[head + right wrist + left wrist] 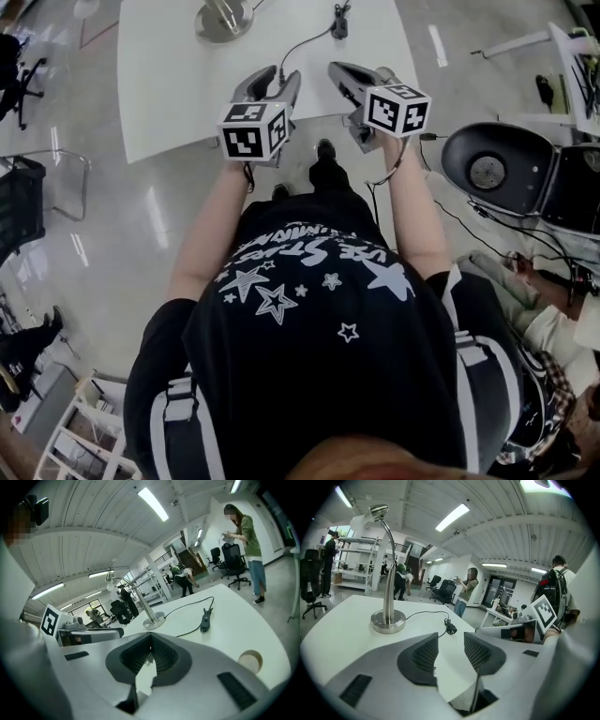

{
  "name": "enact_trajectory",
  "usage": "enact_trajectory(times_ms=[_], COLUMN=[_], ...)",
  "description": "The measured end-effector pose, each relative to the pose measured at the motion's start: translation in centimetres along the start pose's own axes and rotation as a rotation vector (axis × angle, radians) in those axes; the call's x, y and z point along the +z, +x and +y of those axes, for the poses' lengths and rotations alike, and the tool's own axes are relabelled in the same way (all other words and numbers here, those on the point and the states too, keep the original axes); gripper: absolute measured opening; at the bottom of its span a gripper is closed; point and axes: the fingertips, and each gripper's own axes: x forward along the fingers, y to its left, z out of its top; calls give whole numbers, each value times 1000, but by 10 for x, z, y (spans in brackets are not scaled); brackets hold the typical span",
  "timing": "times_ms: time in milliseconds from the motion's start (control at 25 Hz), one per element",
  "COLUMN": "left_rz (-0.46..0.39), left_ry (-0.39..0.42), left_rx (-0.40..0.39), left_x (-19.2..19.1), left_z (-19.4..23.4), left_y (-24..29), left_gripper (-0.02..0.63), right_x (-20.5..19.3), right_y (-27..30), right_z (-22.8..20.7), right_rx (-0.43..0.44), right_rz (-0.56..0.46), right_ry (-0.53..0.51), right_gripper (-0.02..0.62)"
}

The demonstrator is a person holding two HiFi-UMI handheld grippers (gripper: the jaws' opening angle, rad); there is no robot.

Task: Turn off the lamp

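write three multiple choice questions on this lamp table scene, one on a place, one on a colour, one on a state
1. Where does the cord switch lie? A on the floor; B on the table, right of the lamp base in the head view; C in a gripper.
2. What colour is the table? A black; B white; C red.
3. How is the left gripper? A shut on the cord switch; B shut on the lamp base; C open, empty.
Answers: B, the switch sits on the tabletop beside the base; B, the top is plain white; C, its jaws stand apart with only table between them.
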Motion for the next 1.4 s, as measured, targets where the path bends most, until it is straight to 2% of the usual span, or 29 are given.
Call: enact_trajectory(times_ms=[360,600,720,960,1400], left_rz=[-27,-35,-60,-104,-147], left_ry=[48,27,17,33,67], left_rx=[-103,-134,-148,-124,-79], left_x=[-14,-31,-27,-11,-14], left_z=[-4,-11,-13,-20,-58], left_y=[-59,-70,-71,-79,-109], left_gripper=[181,179,179,179,172], right_x=[-43,-75,-73,-64,-72], right_y=[-37,-70,-76,-77,-114], right_z=[62,67,62,67,89], right_rx=[-71,-119,-127,-78,-15], right_rz=[-61,-44,-47,-60,-73], right_ry=[20,56,63,61,24], right_gripper=[6,6,6,6,6])
